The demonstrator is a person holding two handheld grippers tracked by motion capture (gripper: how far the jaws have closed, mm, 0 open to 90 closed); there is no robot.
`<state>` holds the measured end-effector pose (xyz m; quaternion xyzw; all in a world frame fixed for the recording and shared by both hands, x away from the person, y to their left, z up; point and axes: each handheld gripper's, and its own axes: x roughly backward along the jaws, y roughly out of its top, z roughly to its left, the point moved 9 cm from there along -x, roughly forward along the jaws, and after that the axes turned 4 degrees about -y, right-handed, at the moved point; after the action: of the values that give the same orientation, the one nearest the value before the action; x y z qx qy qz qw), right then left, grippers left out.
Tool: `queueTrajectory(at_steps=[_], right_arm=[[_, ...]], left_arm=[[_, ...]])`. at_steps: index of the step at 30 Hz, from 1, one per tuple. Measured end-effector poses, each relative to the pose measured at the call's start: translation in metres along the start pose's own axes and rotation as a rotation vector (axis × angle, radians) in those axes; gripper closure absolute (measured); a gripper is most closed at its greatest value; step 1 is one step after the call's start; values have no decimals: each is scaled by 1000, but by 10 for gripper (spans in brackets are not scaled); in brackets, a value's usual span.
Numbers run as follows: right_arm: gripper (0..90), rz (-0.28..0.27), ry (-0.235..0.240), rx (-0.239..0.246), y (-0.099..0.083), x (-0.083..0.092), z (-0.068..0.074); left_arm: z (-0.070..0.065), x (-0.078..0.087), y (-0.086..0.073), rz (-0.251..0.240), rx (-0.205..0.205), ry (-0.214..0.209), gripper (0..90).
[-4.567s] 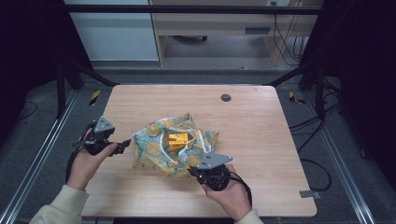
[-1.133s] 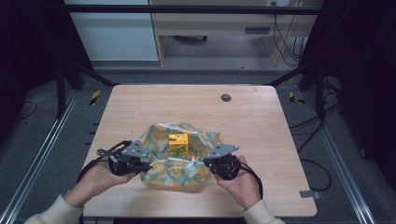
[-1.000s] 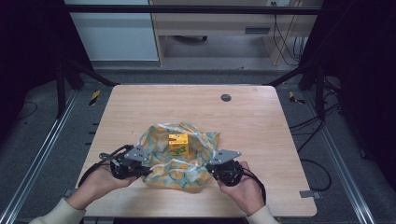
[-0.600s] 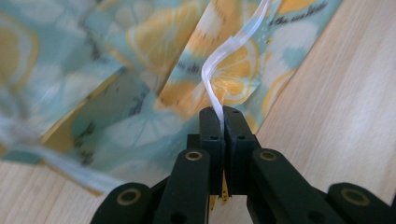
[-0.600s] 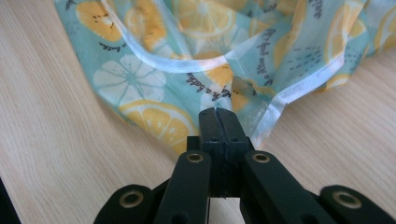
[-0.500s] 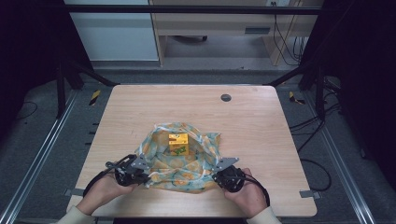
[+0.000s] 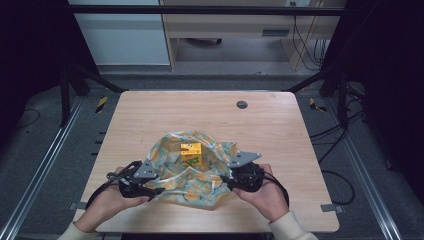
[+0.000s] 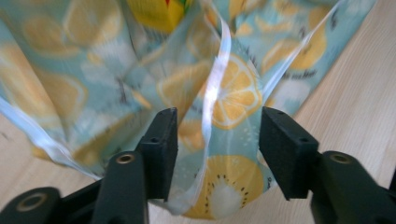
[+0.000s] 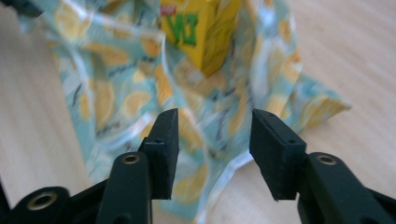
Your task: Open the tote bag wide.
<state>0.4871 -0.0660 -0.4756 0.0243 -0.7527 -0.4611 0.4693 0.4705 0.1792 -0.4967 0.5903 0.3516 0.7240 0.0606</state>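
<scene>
A teal cloth (image 7: pixel 175 150) printed with lemon slices lies rumpled on the near half of the wooden table (image 7: pixel 200 115). A small yellow box (image 7: pixel 190 154) stands on its middle. My left gripper (image 7: pixel 159 190) sits at the cloth's near left edge. In the left gripper view a raised fold of cloth (image 8: pixel 233 93) runs between the jaws, which have just been opening and do not press it. My right gripper (image 7: pixel 225 181) sits at the near right edge. Its jaws have also just been opening, with the cloth (image 9: pixel 116 93) lying loose between and below them and the box (image 9: pixel 201 28) beyond.
A round dark grommet (image 7: pixel 242 104) sits in the far part of the tabletop. Bare wood lies around the cloth on all sides. Dark frame rails and cables run along the floor beside the table, and a cabinet stands behind it.
Both grippers drew the cloth's near edge toward the person, spreading it flatter. Their jaws, shut on the cloth before, now stand apart, and the hands have eased slightly forward.
</scene>
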Motion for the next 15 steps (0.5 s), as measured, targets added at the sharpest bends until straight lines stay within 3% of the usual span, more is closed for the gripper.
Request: queueTrajectory(at_steps=[1,5,9,11,12,15], right_arm=[[505,-9,-13,1,11,-2,-6],[494,-14,-32,8,26,-11,-14],[491,11,-42,-1,40,-35,-24],[491,12,-36,-3,41,-39,-24],[480,31,-35,7,42,-51,-25],[501,67,-37,0,40,-64,-28]], left_arm=[[-1,2,5,-11,-6,9,414],[-4,1,19,-35,-13,15,373],[-7,-10,22,-6,-32,9,312],[-9,-17,21,19,-41,-1,312],[-10,-19,20,33,-39,-4,286],[-15,-25,17,52,-55,-26,282]])
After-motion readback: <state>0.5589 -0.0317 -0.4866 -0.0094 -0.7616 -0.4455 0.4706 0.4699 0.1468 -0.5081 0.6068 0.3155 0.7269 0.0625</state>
